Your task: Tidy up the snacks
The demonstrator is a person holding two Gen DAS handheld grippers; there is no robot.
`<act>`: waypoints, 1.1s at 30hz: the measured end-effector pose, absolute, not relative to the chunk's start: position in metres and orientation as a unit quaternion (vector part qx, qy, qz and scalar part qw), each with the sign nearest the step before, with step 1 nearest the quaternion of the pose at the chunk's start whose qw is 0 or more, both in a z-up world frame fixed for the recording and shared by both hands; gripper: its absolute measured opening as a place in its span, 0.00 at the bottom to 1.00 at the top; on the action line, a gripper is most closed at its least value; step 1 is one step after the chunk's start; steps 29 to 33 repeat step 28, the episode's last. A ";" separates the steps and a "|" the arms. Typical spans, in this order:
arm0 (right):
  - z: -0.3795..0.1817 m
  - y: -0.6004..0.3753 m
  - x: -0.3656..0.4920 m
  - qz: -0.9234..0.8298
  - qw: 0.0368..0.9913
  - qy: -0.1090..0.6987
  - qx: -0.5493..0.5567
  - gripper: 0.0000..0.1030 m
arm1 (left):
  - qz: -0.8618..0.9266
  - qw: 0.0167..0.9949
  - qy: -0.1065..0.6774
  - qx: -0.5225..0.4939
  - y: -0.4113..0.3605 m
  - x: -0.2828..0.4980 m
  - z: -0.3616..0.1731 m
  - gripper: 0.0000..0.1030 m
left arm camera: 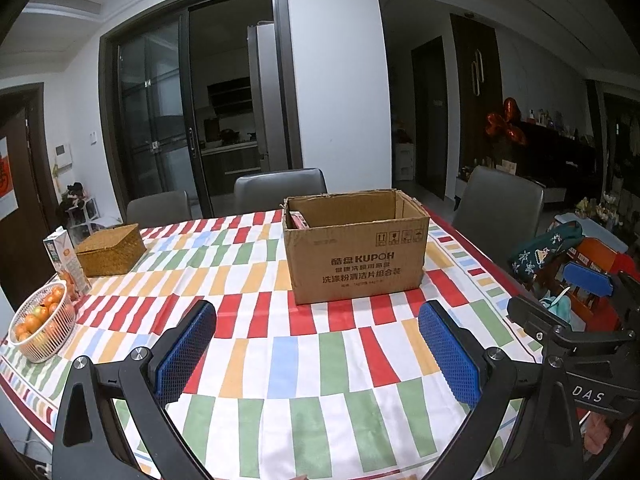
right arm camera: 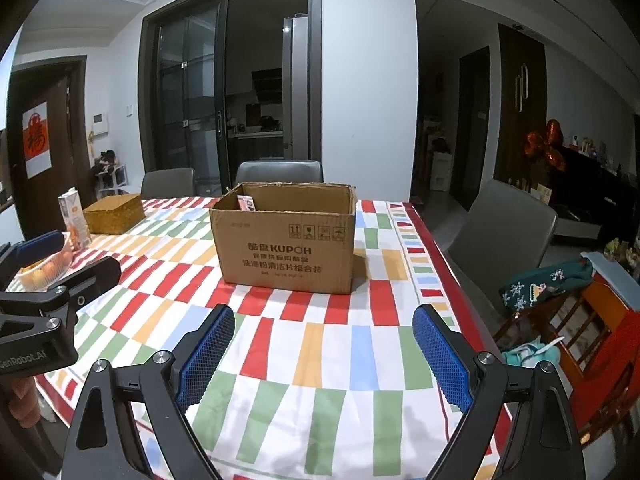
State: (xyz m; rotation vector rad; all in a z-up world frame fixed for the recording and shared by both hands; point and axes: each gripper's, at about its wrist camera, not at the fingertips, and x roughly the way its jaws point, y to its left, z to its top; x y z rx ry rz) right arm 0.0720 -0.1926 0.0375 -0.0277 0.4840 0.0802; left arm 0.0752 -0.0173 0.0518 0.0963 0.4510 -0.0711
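Note:
An open brown cardboard box (left arm camera: 356, 252) printed KUPOH stands on the table with the striped cloth (left arm camera: 280, 360); it also shows in the right wrist view (right arm camera: 286, 248). A pink snack packet (left arm camera: 298, 221) peeks out at the box's left inner corner and also shows in the right wrist view (right arm camera: 246, 202). My left gripper (left arm camera: 318, 354) is open and empty above the cloth, in front of the box. My right gripper (right arm camera: 324, 356) is open and empty, also in front of the box. Each gripper shows at the edge of the other's view.
A woven basket (left arm camera: 110, 249), a juice carton (left arm camera: 66, 260) and a white bowl of oranges (left arm camera: 42, 326) stand at the table's left. Grey chairs (left arm camera: 280, 188) ring the far and right sides. An orange wooden chair with cloth items (right arm camera: 580, 320) is at the right.

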 end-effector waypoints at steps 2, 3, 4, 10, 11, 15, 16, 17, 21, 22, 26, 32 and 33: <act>0.038 -0.193 0.071 0.039 0.970 0.238 -0.014 0.89 | -0.036 0.973 0.224 0.047 -0.018 0.076 0.052 1.00; 0.039 -0.194 0.071 0.038 0.971 0.237 -0.014 0.89 | -0.035 0.973 0.224 0.047 -0.018 0.075 0.052 1.00; 0.040 -0.194 0.071 0.037 0.971 0.237 -0.015 0.89 | -0.035 0.973 0.224 0.048 -0.018 0.076 0.052 1.00; 0.042 -0.194 0.069 0.038 0.972 0.233 -0.014 0.89 | -0.036 0.973 0.224 0.048 -0.018 0.076 0.052 1.00; 0.043 -0.194 0.068 0.039 0.972 0.233 -0.014 0.89 | -0.036 0.973 0.223 0.049 -0.019 0.075 0.052 1.00; 0.043 -0.194 0.068 0.039 0.972 0.233 -0.014 0.89 | -0.035 0.973 0.223 0.050 -0.019 0.075 0.051 1.00; 0.043 -0.194 0.068 0.039 0.972 0.233 -0.014 0.89 | -0.035 0.973 0.223 0.049 -0.019 0.075 0.051 1.00; 0.043 -0.194 0.068 0.039 0.972 0.232 -0.014 0.89 | -0.035 0.973 0.223 0.050 -0.019 0.075 0.051 1.00; 0.042 -0.194 0.068 0.038 0.972 0.233 -0.014 0.89 | -0.034 0.972 0.225 0.052 -0.017 0.075 0.051 1.00; 0.043 -0.194 0.068 0.038 0.971 0.234 -0.015 0.89 | -0.034 0.972 0.226 0.052 -0.017 0.076 0.051 1.00; 0.043 -0.194 0.067 0.037 0.972 0.234 -0.015 0.89 | -0.035 0.972 0.227 0.052 -0.013 0.076 0.051 1.00; 0.043 -0.194 0.067 0.038 0.971 0.235 -0.015 0.89 | -0.034 0.972 0.227 0.052 -0.014 0.076 0.051 1.00; 0.043 -0.194 0.067 0.038 0.971 0.235 -0.015 0.89 | -0.034 0.972 0.227 0.052 -0.014 0.076 0.051 1.00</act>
